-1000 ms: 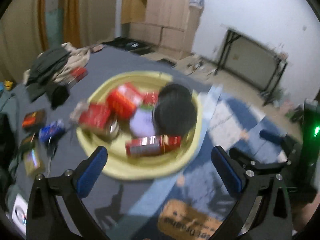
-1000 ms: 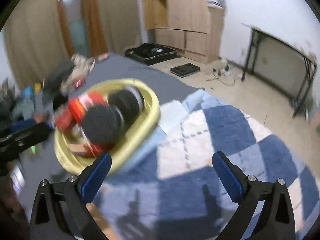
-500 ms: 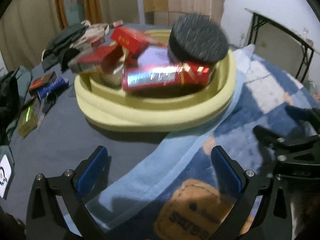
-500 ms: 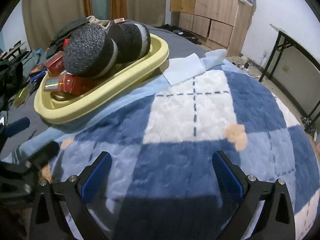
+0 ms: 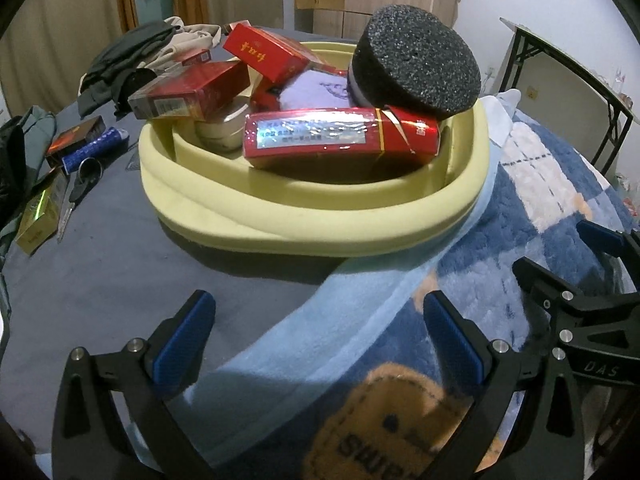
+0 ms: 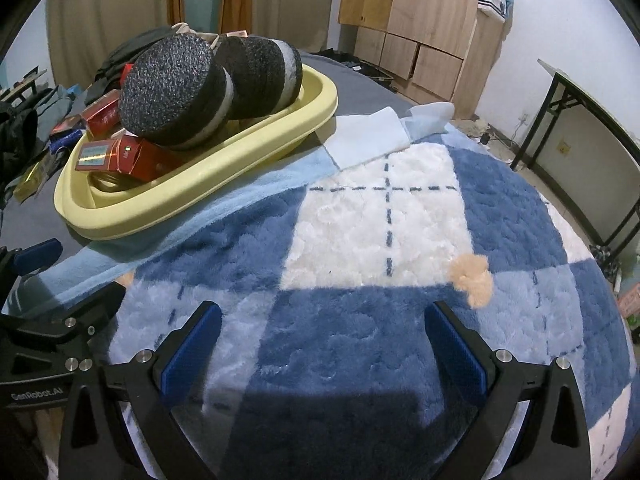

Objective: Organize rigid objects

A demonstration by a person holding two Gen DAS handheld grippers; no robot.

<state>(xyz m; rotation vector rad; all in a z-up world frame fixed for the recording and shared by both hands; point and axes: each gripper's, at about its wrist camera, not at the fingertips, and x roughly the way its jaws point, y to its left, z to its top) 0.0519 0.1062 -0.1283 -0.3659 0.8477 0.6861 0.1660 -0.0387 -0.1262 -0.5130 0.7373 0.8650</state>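
Hovering low over the bed, the left gripper (image 5: 320, 344) and the right gripper (image 6: 324, 344) both stand with jaws spread wide and nothing between them. A second ago they were higher and swinging, the view smeared; now both have come down and steadied, side by side, just short of the pale yellow oval foam basin (image 5: 304, 220). That settling suggests, to my eye, that the sorting proper is about to start, with no item lifted yet.

The basin holds the task's things in a heap: a long red foil-wrapped carton (image 5: 340, 138) lying across the front, more red cardboard packs (image 5: 192, 90) tilted behind it, a round black foam disc with a white middle layer (image 5: 416, 62) leaning on the carton, and a second like disc (image 6: 260, 76) beside it.

The basin sits partly on a grey sheet (image 5: 100, 272) and partly on the light blue border of a fluffy blue-and-white checked blanket (image 6: 380, 240). Loose boxes, scissors (image 5: 78, 188) and crumpled clothes (image 5: 132, 52) lie further left. Wooden cabinets (image 6: 420, 28) and a folding table (image 6: 592, 128) stand against the white walls.
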